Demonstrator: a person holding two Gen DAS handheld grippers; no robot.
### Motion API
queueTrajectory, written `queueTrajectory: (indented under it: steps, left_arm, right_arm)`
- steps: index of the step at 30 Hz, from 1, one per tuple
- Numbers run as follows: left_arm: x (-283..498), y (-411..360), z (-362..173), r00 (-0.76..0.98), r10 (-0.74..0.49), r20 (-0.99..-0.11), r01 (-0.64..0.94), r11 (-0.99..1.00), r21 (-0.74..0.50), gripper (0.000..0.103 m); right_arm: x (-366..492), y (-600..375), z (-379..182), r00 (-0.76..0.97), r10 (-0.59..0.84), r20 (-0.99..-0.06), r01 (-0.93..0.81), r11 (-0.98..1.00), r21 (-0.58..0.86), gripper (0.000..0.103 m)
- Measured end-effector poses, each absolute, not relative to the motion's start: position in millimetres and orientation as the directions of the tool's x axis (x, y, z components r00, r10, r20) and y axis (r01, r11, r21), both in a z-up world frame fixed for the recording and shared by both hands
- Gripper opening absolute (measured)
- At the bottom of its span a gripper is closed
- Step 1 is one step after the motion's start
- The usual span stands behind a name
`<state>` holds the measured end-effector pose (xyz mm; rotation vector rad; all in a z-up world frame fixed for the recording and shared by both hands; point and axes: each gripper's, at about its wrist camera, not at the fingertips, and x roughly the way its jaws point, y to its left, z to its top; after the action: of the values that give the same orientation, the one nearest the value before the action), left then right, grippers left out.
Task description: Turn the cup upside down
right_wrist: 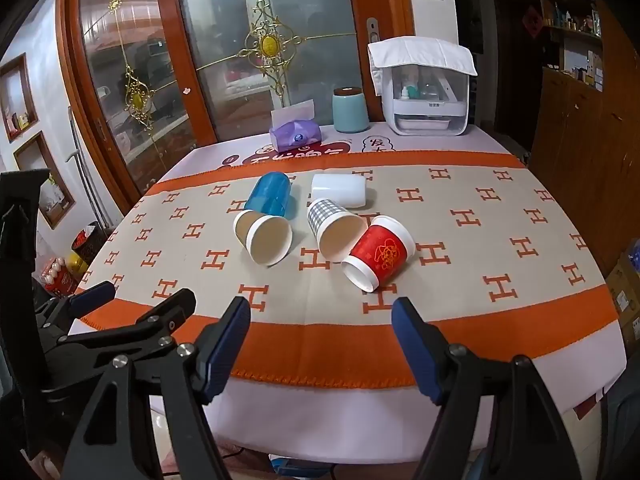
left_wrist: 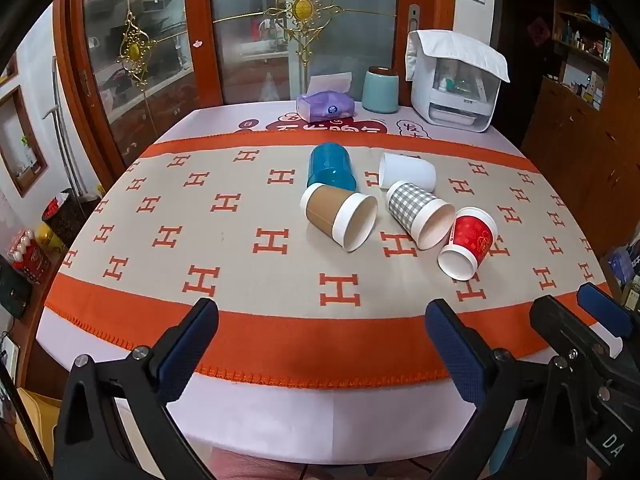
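Several cups lie on their sides on the orange-and-beige cloth (left_wrist: 240, 264): a blue plastic cup (left_wrist: 331, 166) (right_wrist: 269, 194), a white plastic cup (left_wrist: 407, 171) (right_wrist: 339, 190), a brown paper cup (left_wrist: 340, 216) (right_wrist: 264, 236), a grey checked paper cup (left_wrist: 420, 214) (right_wrist: 334, 232) and a red paper cup (left_wrist: 468, 242) (right_wrist: 378, 254). My left gripper (left_wrist: 320, 320) is open and empty above the table's near edge. My right gripper (right_wrist: 322, 320) is open and empty too, also short of the cups. Each gripper shows in the other's view: the right one (left_wrist: 576, 316) and the left one (right_wrist: 136, 300).
At the table's far edge stand a purple tissue pack (left_wrist: 325, 106), a teal canister (left_wrist: 380, 90) and a white appliance under a cloth (left_wrist: 456, 84). Glass sliding doors stand behind. Shelves line the right wall. Clutter sits on the floor at left.
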<state>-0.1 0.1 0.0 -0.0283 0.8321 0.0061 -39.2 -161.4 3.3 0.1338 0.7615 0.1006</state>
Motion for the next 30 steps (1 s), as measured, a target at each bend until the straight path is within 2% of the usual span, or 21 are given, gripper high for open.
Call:
queueTrajectory:
  steps: [30]
  left_arm:
    - [3, 2, -7, 0.648, 0.008, -0.762, -0.020, 1.000, -0.007, 0.101]
  right_arm:
    - [-36, -154, -5, 0.706, 0.143, -0.693, -0.045, 0.986, 0.158, 0.073]
